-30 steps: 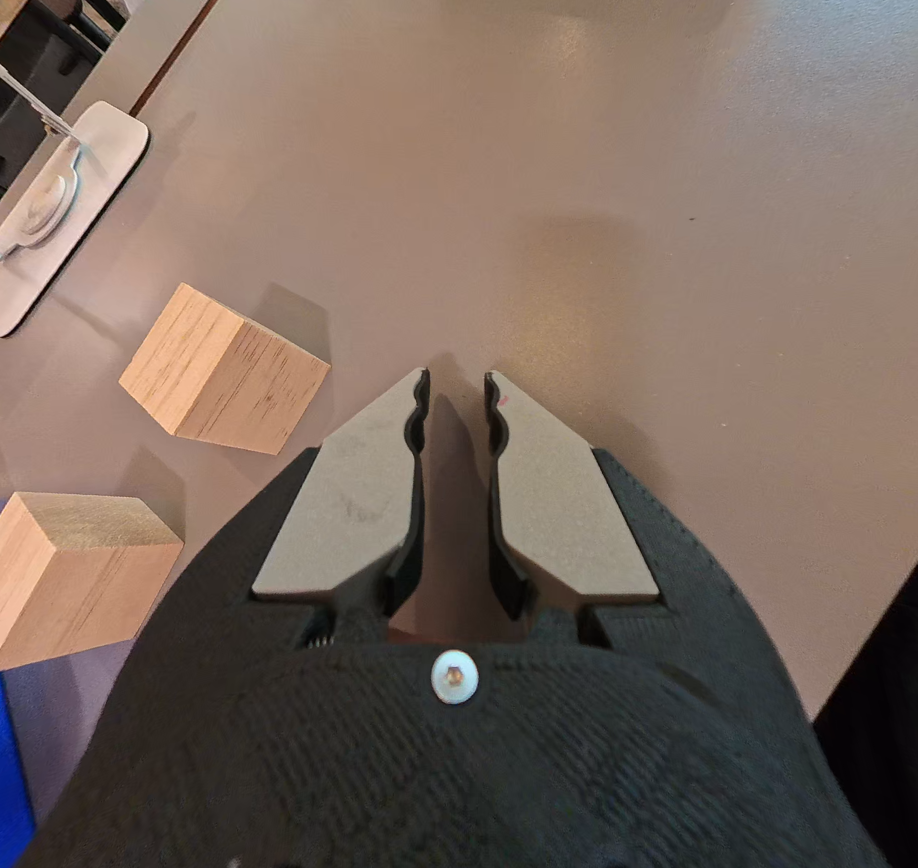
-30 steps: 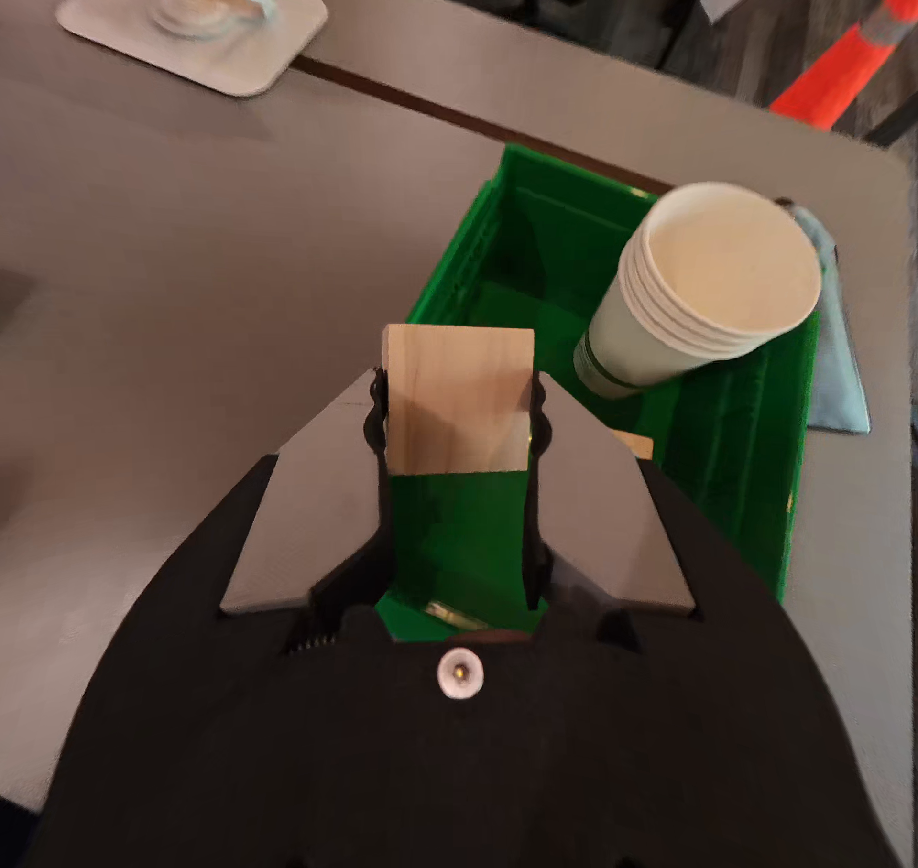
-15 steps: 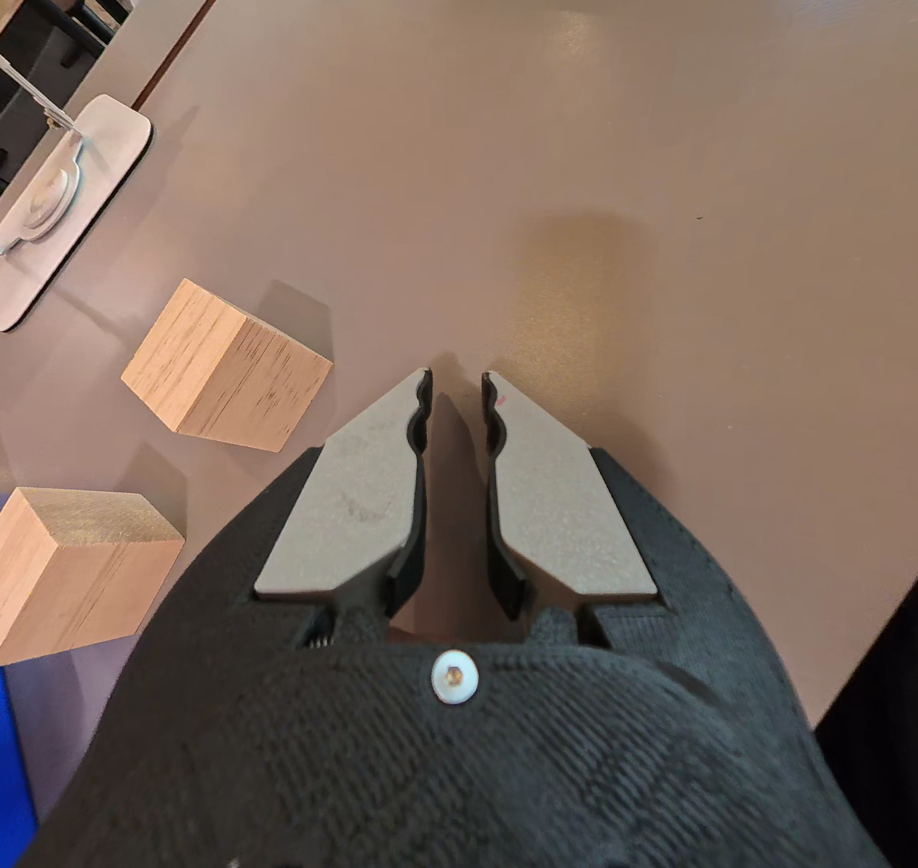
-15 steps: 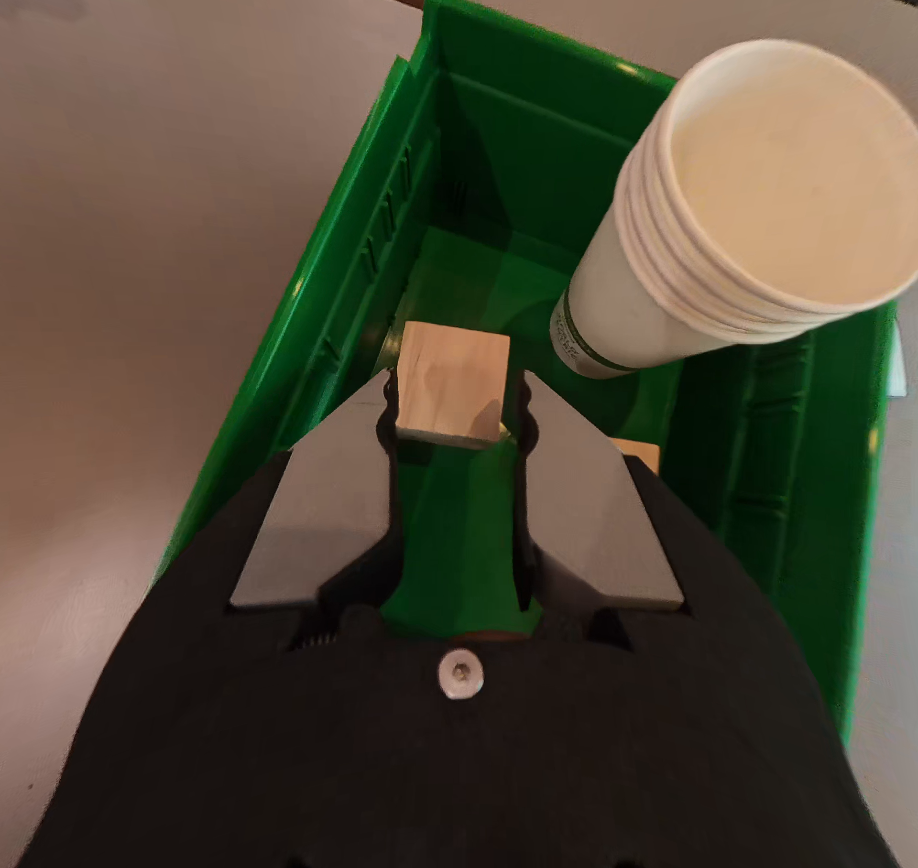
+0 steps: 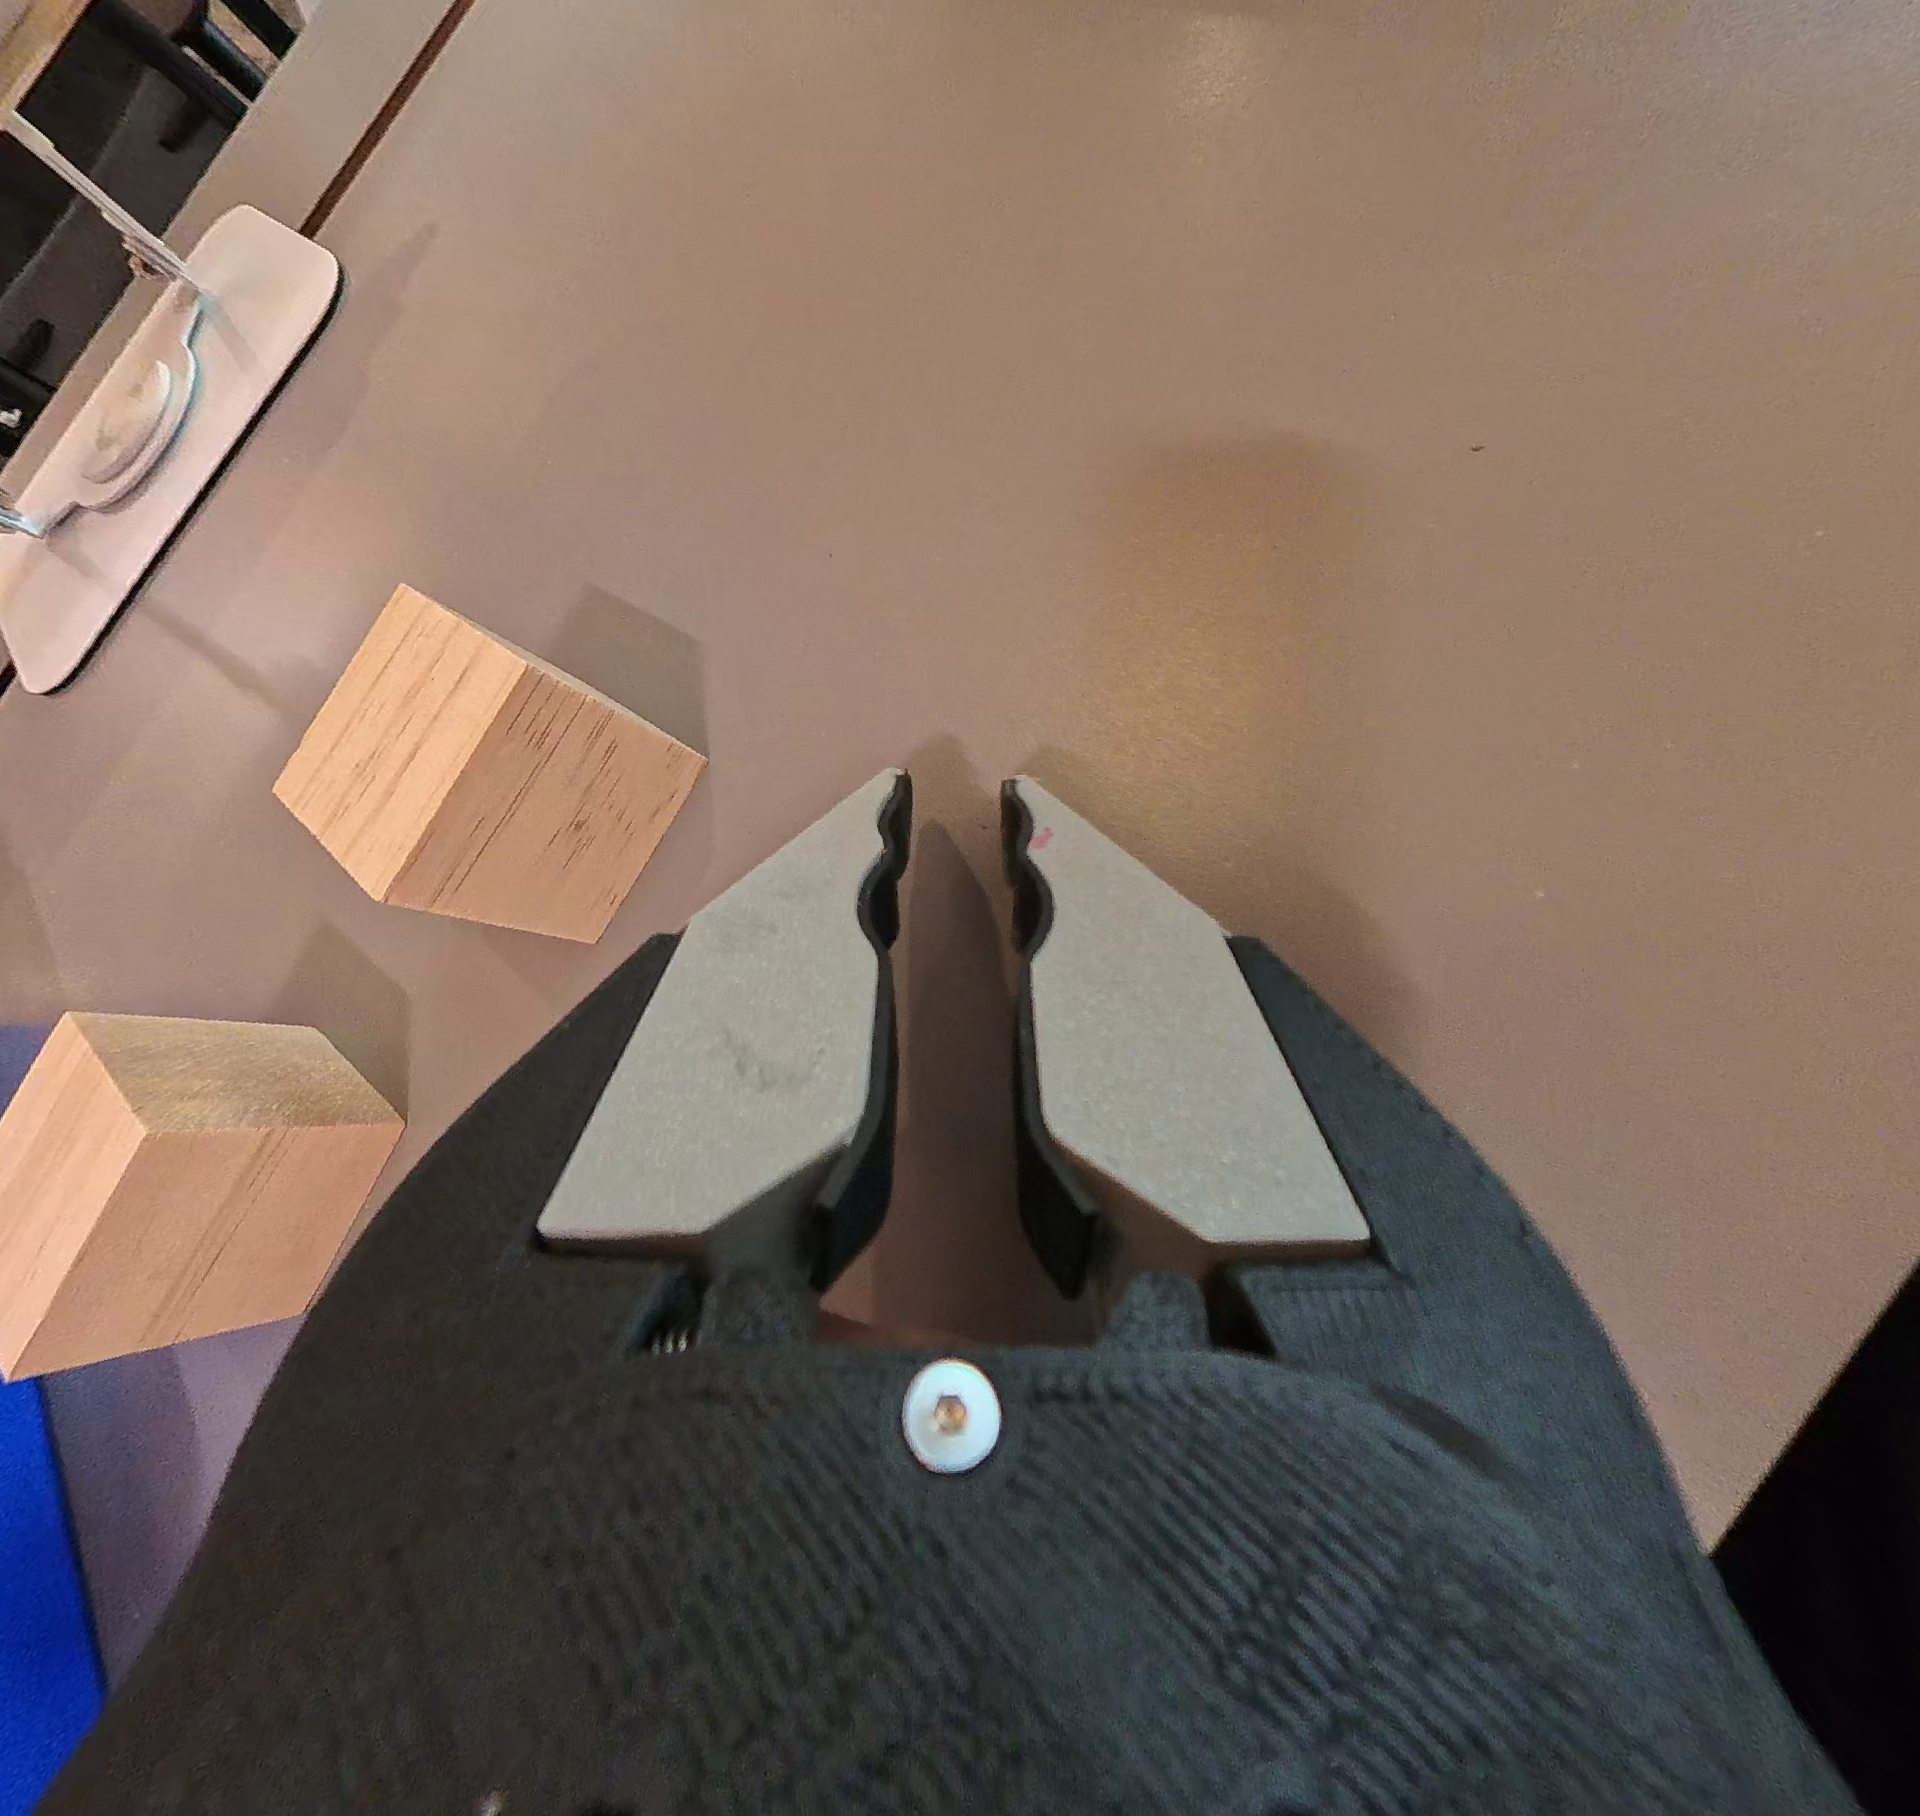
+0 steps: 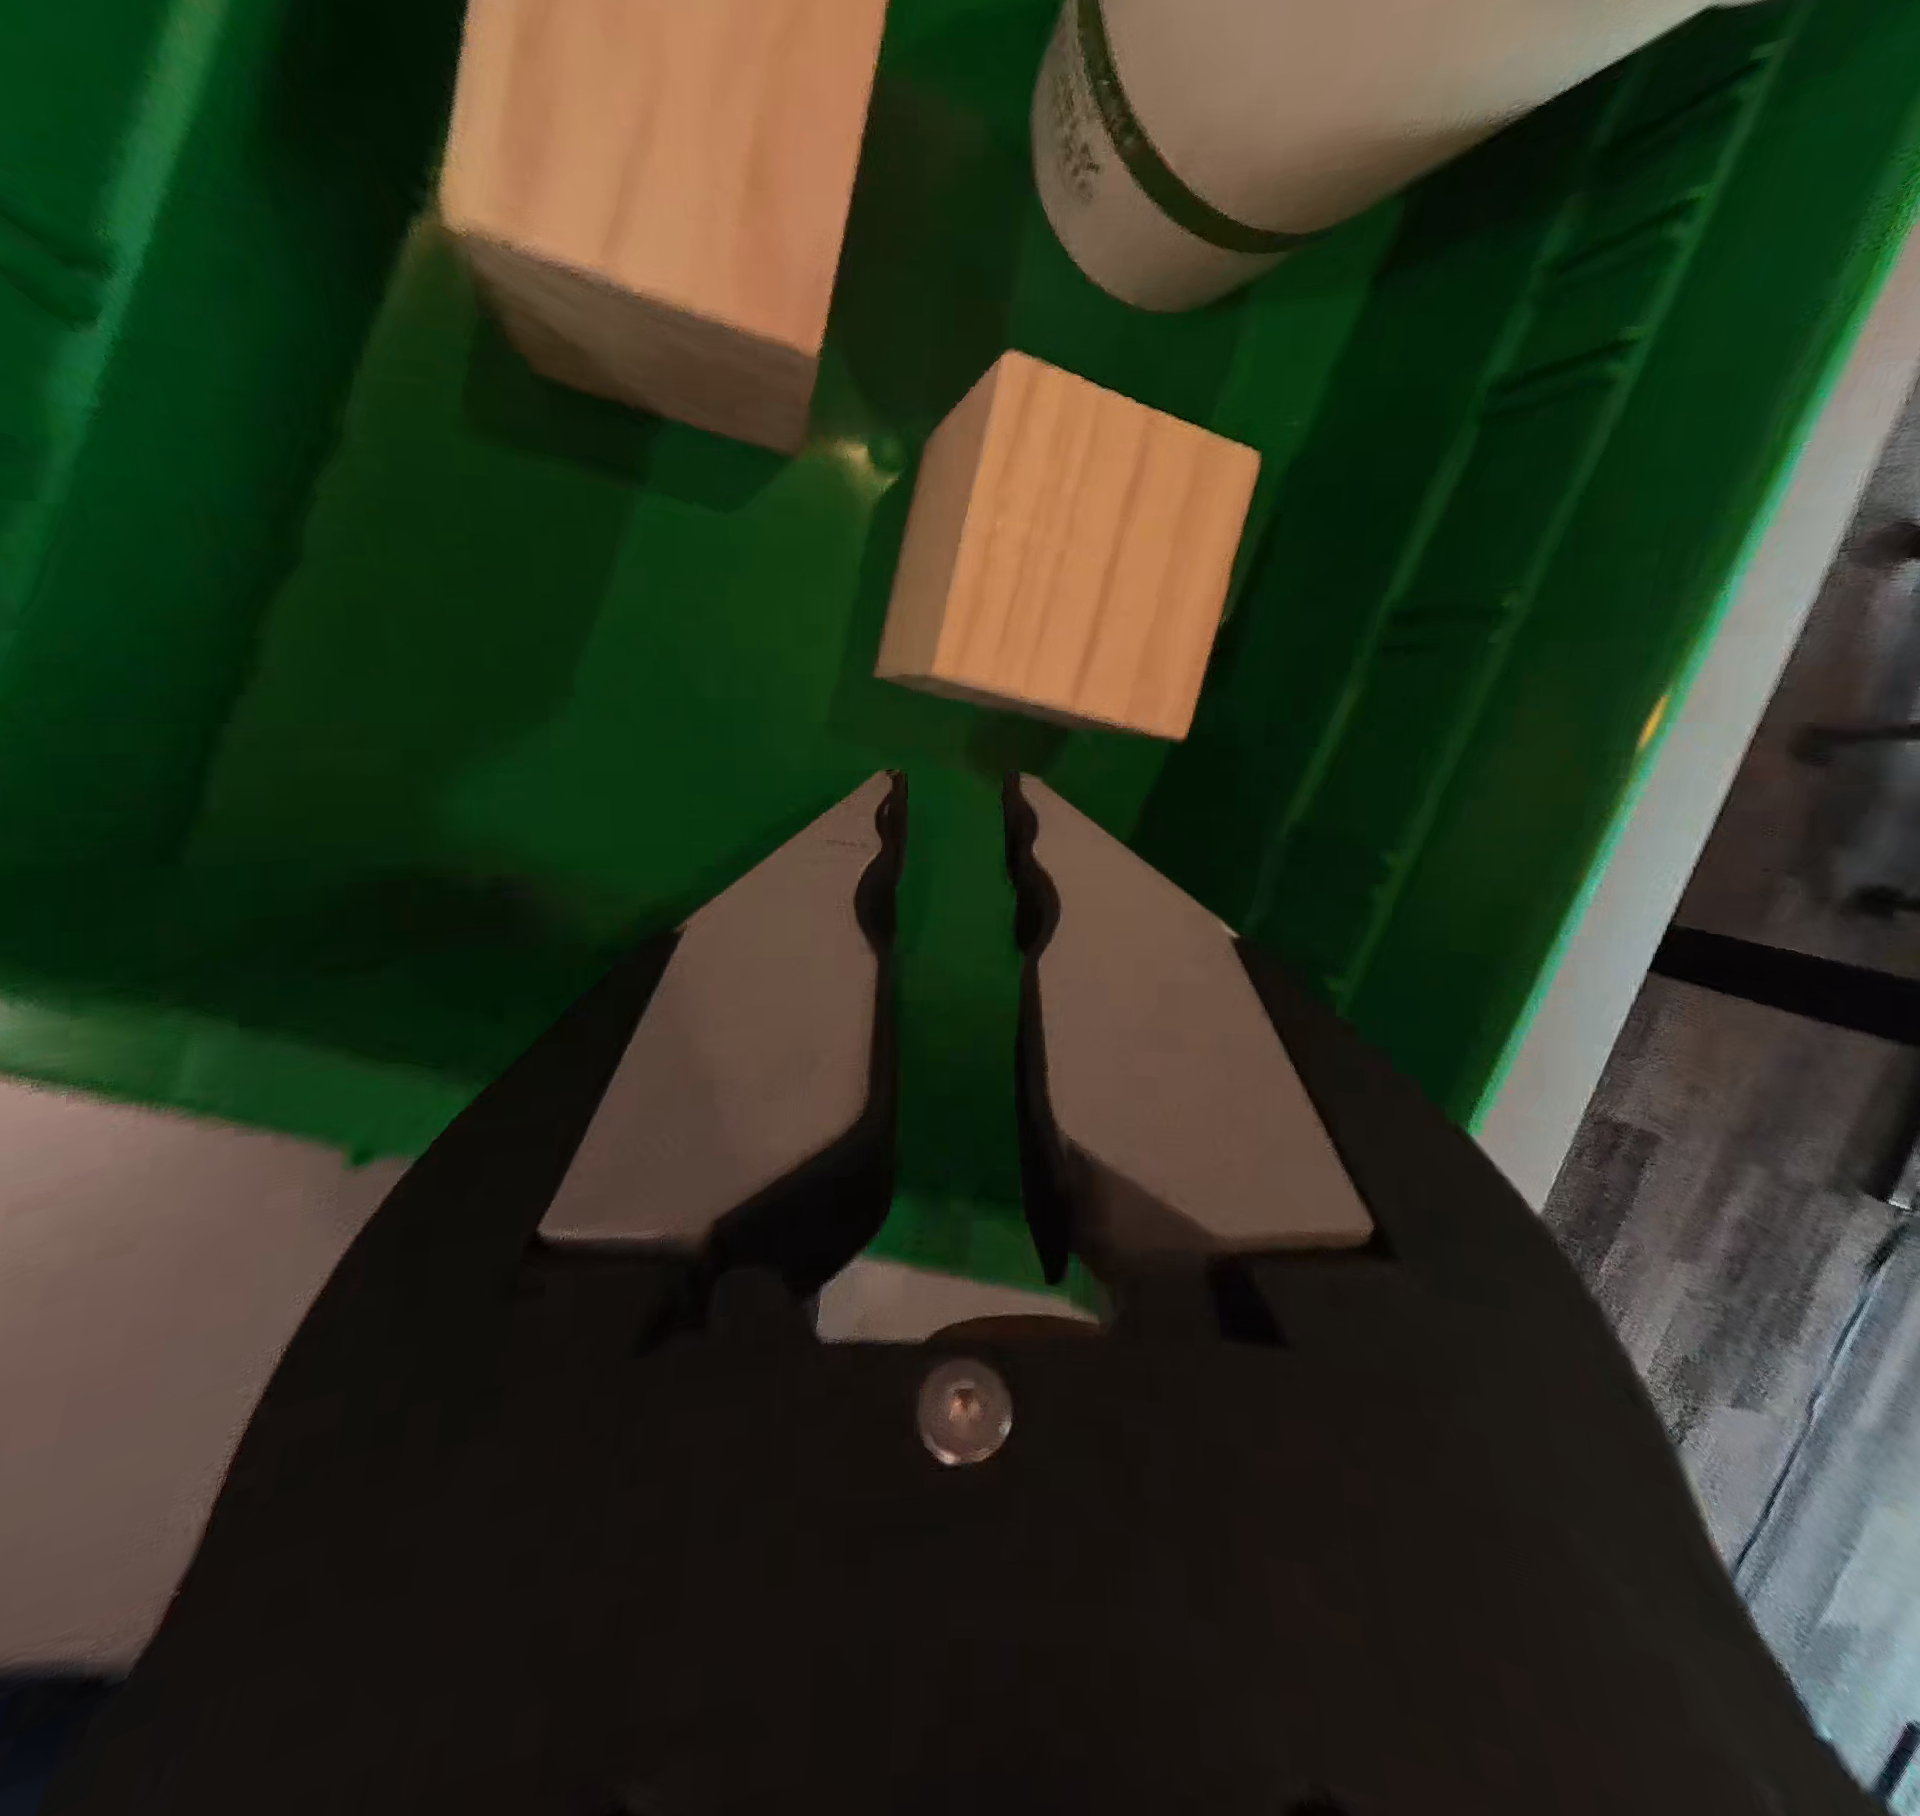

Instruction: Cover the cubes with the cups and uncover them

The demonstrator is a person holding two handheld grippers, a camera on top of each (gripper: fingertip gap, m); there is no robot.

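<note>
Fingers [image 5: 748,1039] of our left gripper [image 5: 954,790] stand slightly apart on nothing over the table [image 5: 1247,312]; we count two cubes [image 5: 488,764] [image 5: 177,1184] at the left edge, and we judge a careless sweep could knock them. Our right gripper [image 6: 952,779] is likewise narrowly apart and empty above the green bin [image 6: 1507,519], with two cubes [image 6: 1070,540] [image 6: 655,156] and one stack of cups [image 6: 1299,73] at the top; closing now would catch nothing.

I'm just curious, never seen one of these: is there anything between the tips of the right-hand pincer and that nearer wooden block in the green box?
No. The right wrist view shows only bare green bin floor between the right gripper and the nearer cube.
</note>
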